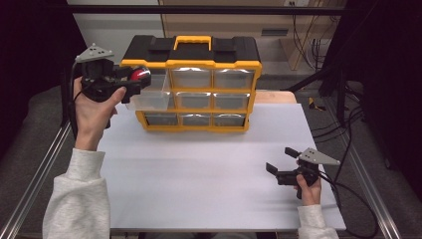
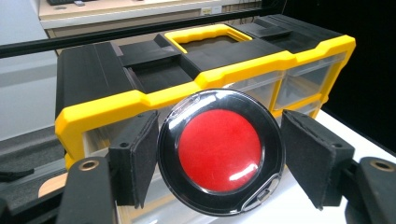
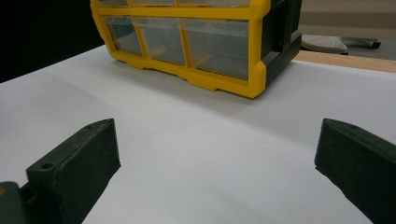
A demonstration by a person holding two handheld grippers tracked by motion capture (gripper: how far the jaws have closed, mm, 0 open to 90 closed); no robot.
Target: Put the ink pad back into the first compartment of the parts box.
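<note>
Red and glossy at its centre, the round black-rimmed disc [image 2: 220, 151] sits between the two padded jaws of the left hand-held gripper [image 1: 133, 79], which grasps it by its edges; in the left gripper view both pads press against the black rim. In the high view this gripper is lifted off the white tabletop [image 1: 209, 174] at the far left, with the disc held just above the clear plastic drawer [image 1: 149, 97] that stands pulled out from the left column of the yellow-and-black drawer cabinet [image 1: 191, 82]. The other clear drawers of the cabinet look pushed in.

By my reading, the work is placing the disc into that open drawer, and it is well along: the drawer is already out and the disc is picked up and brought over it. What is left, as far as these pictures tell, is lowering the disc inside the drawer walls, letting it go, and probably pushing the drawer closed. Whether the drawer already holds anything I cannot make out through the clear plastic.

On the near right, the right hand-held gripper [image 1: 279, 162] hovers low over the tabletop, well apart from the cabinet, its jaws spread wide with nothing between them; the right gripper view shows only bare white surface in the gap. It seems free to shut the drawer afterwards.
</note>
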